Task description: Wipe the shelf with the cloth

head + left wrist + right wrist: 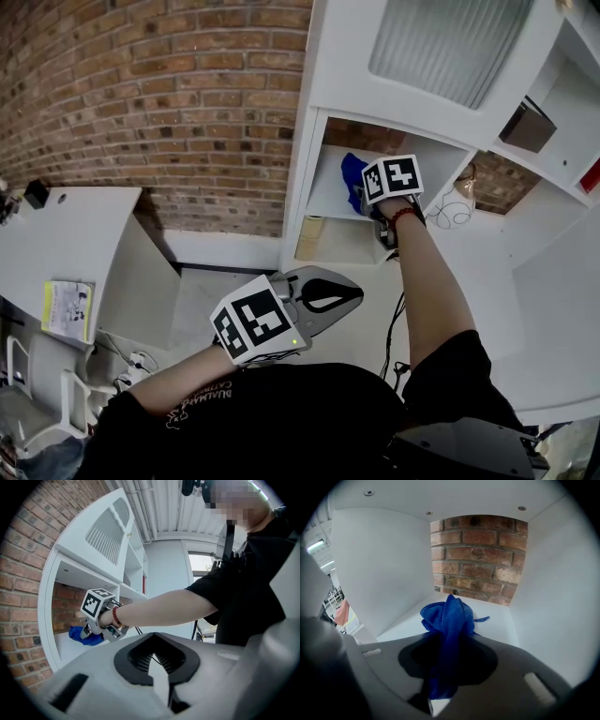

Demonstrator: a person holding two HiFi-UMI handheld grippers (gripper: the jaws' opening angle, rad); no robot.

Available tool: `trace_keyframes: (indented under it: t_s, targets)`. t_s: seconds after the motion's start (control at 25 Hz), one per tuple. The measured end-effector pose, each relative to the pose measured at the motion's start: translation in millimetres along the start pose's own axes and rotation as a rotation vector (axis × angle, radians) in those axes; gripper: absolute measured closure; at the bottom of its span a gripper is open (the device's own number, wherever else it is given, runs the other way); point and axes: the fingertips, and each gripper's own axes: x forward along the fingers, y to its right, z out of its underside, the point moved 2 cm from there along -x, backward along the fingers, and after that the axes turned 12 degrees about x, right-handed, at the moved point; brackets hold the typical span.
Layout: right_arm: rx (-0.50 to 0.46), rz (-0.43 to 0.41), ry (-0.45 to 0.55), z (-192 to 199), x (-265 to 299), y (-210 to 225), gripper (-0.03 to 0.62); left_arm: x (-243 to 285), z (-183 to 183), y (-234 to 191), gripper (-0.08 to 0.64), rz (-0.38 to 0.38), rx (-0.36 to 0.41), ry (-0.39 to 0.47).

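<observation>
The blue cloth is bunched up inside an open compartment of the white shelf unit. My right gripper reaches into that compartment and is shut on the cloth, which bulges out past the jaws above the white shelf floor. The brick wall shows at the compartment's back. My left gripper hangs low in front of my body, shut and with nothing in it. In the left gripper view, the left gripper points toward the right gripper and the cloth.
A cardboard box sits in the compartment below. Cables hang in the compartment to the right, and a dark box sits higher up. A white desk with a yellow booklet stands at the left.
</observation>
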Motion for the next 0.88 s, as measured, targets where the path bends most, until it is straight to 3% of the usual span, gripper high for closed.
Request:
trace_keyframes:
  t_s: [0.4,0.72,0.8,0.88]
  targets:
    - [0.065,0.109,0.032,7,-14,32,0.483,3,-4,6,0.561,0.039,0.002,0.018]
    - [0.086,0.257,0.010,9,-22,51,0.483,-3,-2,6,0.561,0.050,-0.004,0.033]
    - [0.034,0.254,0.006,3,-24,42,0.483,-6,-1,5,0.561,0.049,-0.008,0.036]
    - [-0.009,0.162,0.048,-11,-25,18,0.483,-9,0,4,0.561,0.046,-0.011,0.037]
